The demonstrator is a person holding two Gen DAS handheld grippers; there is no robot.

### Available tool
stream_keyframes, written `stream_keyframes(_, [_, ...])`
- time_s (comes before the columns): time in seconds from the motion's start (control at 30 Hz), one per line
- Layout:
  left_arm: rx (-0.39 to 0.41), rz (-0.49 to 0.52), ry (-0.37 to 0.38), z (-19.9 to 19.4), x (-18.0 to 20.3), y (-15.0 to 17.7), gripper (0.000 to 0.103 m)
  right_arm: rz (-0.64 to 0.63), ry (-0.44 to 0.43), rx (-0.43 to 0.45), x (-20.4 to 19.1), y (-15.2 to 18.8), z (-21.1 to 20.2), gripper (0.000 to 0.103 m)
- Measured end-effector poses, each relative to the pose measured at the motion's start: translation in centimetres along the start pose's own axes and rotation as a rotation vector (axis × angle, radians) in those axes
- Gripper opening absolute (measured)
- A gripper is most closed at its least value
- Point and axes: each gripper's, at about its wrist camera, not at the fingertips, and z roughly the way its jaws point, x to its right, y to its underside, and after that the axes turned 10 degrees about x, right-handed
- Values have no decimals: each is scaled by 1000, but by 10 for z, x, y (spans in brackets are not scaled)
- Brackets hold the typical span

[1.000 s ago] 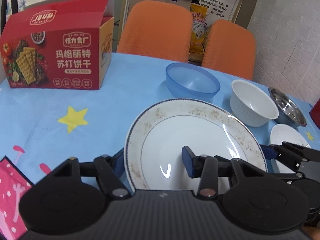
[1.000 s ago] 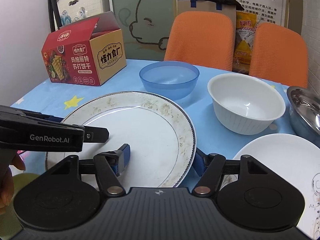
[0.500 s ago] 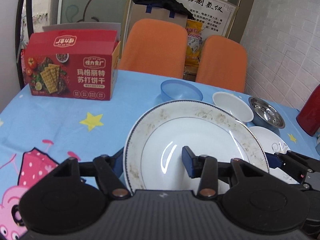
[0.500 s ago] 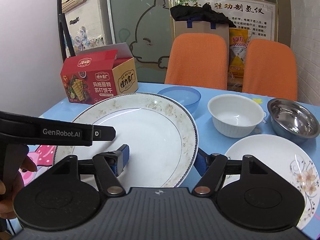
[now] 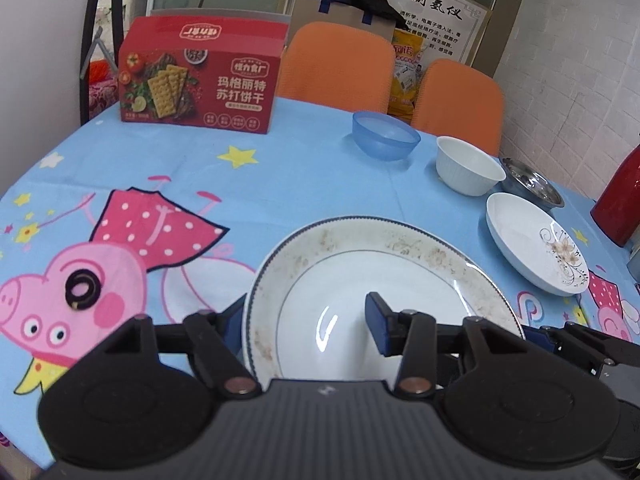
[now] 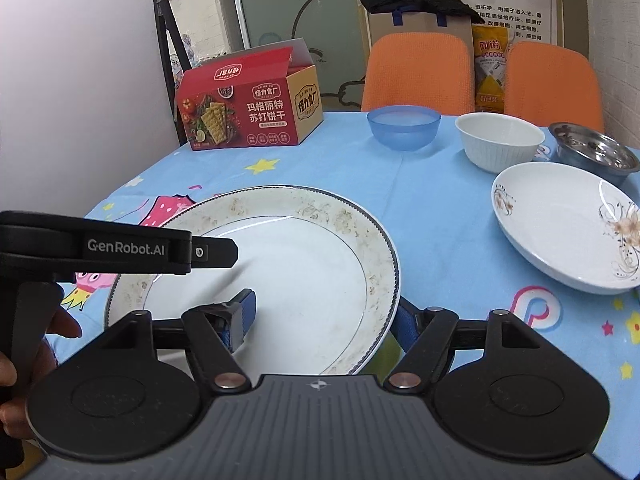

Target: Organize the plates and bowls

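Carrying the large rimmed plate (image 5: 384,292) low over the counter (image 5: 304,176), left gripper (image 5: 306,320) easing open astride its rim, right gripper (image 6: 324,316) clamped opposite, suggesting a setdown near the flowered plate (image 6: 568,224).

Red cracker box (image 5: 200,76), orange chairs (image 5: 334,64), red flask (image 5: 618,196).

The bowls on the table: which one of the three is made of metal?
The shiny steel bowl, farthest right in the row, beside the white bowl. The blue bowl at the left end is see-through plastic.
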Motion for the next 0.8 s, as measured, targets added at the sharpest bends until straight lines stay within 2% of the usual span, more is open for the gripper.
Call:
stream_keyframes(0.17, [15,8,5,-1,-3,9,50,24,-13,-25,1,9,4,103])
stream_keyframes(0.2, [16,11,1,0,-3,9,54,22,-16,-31,-1,9,6,103])
stream_keyframes(0.23, [11,7,1,1,-4,10,58,19,-18,-34,-2,10,7,103])
stream_keyframes(0.3, [-14,-23,14,6,-10,14,59,23,-22,-29,-2,11,6,103])
stream_keyframes(0.37, [-8,-44,33,5,-16,15,61,37,-10,7,0,10,1,103])
stream_keyframes(0.43, [39,-43,33,-3,-16,12,70,37,20,67,3,6,-10,103])
stream_keyframes(0.57, [117,-32,55,-18,-10,-6,72,60,74,186,19,-6,-31,103])
stream_keyframes(0.67, [131,-21,79,-18,0,-15,72,60,106,209,35,-12,-37,103])
stream_keyframes(0.8, [103,0,127,-10,22,-18,72,26,186,251,68,-24,-43,103])
